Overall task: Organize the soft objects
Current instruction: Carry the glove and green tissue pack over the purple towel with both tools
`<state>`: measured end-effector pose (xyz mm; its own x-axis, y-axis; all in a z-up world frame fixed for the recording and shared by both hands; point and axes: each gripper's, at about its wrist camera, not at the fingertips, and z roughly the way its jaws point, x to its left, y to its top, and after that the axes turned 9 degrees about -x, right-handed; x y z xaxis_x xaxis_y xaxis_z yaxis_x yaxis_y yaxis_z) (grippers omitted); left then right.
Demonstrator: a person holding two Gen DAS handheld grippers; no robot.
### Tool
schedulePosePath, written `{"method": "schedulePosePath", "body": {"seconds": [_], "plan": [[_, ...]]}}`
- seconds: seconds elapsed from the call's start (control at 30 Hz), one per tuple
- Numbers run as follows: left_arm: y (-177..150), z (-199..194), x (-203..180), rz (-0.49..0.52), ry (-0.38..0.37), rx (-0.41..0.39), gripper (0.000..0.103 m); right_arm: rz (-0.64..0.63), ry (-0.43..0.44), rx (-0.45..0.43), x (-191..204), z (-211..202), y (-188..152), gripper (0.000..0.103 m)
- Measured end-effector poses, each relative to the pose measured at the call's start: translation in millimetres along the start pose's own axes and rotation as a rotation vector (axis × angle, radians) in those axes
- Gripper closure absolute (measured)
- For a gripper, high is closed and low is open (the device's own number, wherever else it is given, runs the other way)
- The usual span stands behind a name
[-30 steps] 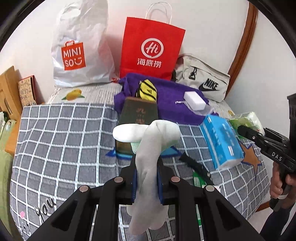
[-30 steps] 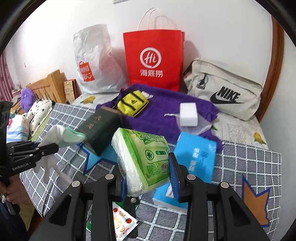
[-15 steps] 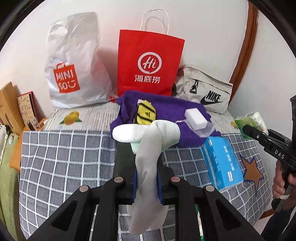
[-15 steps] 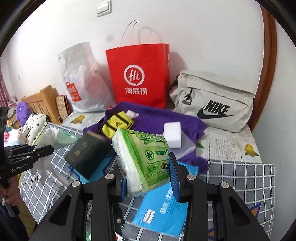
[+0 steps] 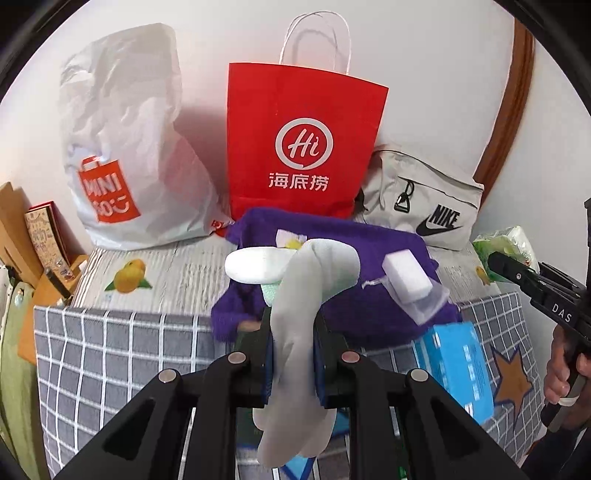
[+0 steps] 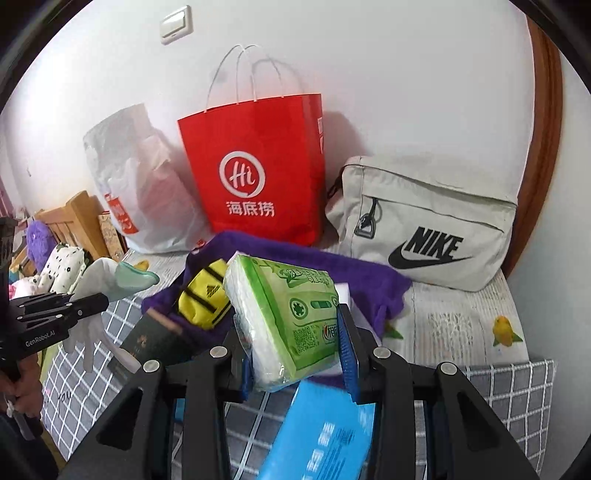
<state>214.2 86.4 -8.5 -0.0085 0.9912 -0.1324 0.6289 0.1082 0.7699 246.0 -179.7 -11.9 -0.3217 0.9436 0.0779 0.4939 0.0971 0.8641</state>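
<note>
the left gripper (image 5: 293, 354) has its fingers clamped on a white sock (image 5: 295, 332), which stands up between them, folds over at the top and hangs limp below. the right gripper (image 6: 295, 354) has its fingers closed around a green tissue pack (image 6: 284, 317), held tilted in the air above the bed (image 6: 461, 325).

the bed carries two covers: a grey one with a white grid (image 5: 110, 362) nearer the cameras, with an orange star (image 5: 513, 380) printed on it, and behind it a pale striped sheet with orange fruit prints (image 5: 129, 280). a purple towel (image 5: 351, 314) lies crumpled across the line where the two meet. on the towel sit a white sponge block (image 5: 406, 277) on a clear pouch and, in the right wrist view, a yellow pouch with black stripes (image 6: 203, 299). a blue tissue pack (image 5: 458, 365) lies on the grid cover just in front of the towel, and a dark box (image 6: 155, 343) lies at the towel's left edge.

against the white wall (image 6: 406, 74) at the back stand a white plastic miniso bag (image 5: 125, 147), a red paper bag (image 5: 303, 147) with white handles, and a beige nike bag (image 6: 424, 229), side by side. a light switch (image 6: 177, 24) is on the wall above them. a curved brown wooden frame (image 6: 543, 147) runs up the right edge. to the left is light wooden furniture (image 6: 74, 218).
</note>
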Motion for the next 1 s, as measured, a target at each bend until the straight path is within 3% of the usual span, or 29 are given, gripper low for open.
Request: {"method": "schedulePosePath", "body": {"seconds": [0.37, 0.67, 1.0], "plan": [[34, 62, -17, 0.025, -0.025, 0.045, 0.086, -0.003, 0.024, 0.017, -11, 57, 27, 0.066], [40, 114, -23, 0.010, -0.046, 0.096, 0.086, 0.029, -0.017, 0.088, -34, 106, 22, 0.066], [35, 136, -11, -0.005, -0.035, 0.139, 0.086, -0.050, 0.113, 0.222, 0, 143, -2, 0.066]]}}
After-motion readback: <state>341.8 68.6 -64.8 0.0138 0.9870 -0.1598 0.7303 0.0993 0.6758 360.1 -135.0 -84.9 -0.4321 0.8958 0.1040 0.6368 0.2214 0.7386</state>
